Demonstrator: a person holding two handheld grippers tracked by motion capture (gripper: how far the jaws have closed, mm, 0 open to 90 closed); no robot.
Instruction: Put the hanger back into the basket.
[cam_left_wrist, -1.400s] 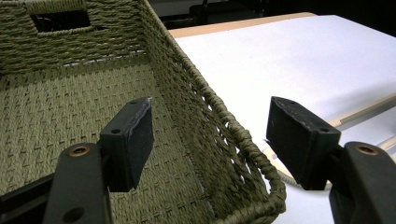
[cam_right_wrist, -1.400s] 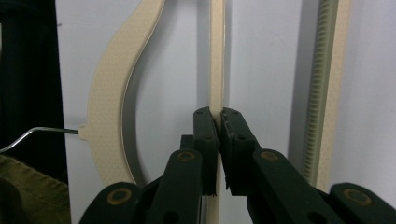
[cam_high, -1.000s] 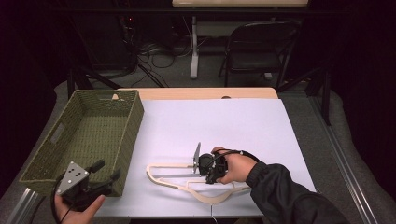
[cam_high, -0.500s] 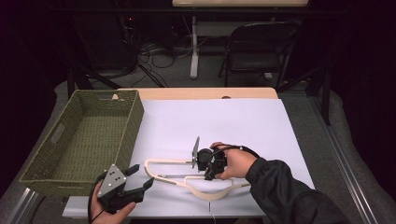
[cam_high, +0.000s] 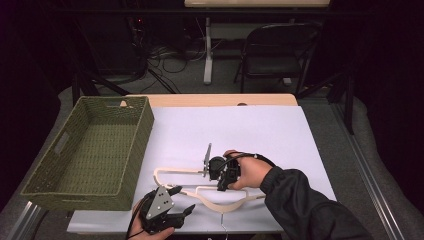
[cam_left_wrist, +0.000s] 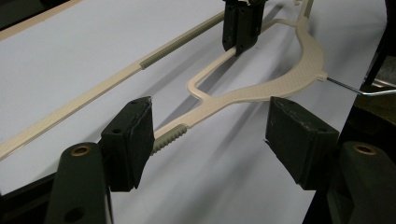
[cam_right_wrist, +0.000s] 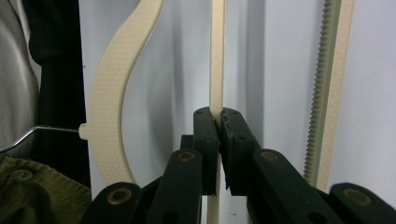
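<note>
2 grippers work on 1 cream hanger lying flat on the white-covered table, near its front edge and just right of the green woven basket. The right gripper is clamped tight on the hanger's thin inner bar, the pads pinching it from both sides. The left gripper hovers with its jaws spread wide and nothing between them; in the left gripper view the hanger's ribbed shoulder arm lies just ahead of its left pad.

To do this step well, I judge the left gripper should straddle that arm squarely before closing, low enough to catch the thin plastic without scraping the table. The right grip should keep steady so the hanger does not pivot.

Room is tight at the front: the metal hook overhangs the table's near edge, and the basket wall stands close on the left. Behind and to the right, the table offers open space.
</note>
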